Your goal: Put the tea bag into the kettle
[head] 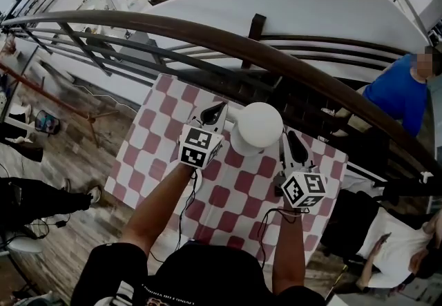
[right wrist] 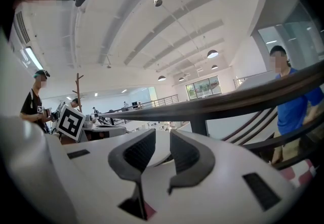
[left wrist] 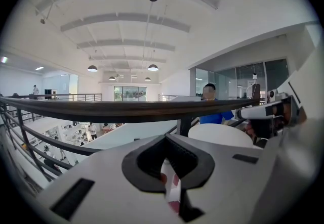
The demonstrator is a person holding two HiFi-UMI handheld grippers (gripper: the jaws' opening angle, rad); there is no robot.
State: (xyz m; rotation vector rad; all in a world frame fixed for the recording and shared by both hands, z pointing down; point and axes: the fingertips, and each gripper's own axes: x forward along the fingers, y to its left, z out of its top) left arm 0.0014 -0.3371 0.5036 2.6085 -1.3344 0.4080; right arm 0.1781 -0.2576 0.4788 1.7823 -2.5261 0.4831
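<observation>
The white round kettle (head: 256,128) stands at the far side of the red-and-white checked table (head: 155,139). My left gripper (head: 213,113) sits just left of it, and my right gripper (head: 295,144) just right of it. In the left gripper view the left gripper (left wrist: 165,138) has its tips together, and only checked cloth shows through the slit behind them; the kettle (left wrist: 220,135) is ahead to the right. In the right gripper view the right gripper (right wrist: 162,148) stands a little apart with nothing in the gap, and the kettle's white side (right wrist: 163,160) is behind it. No tea bag shows in any view.
A dark curved handrail (head: 228,39) with bars runs right behind the table, over a drop to a lower floor. A person in blue (head: 397,94) stands beyond the rail at the right. People sit close by at the left (head: 27,197) and lower right (head: 400,249).
</observation>
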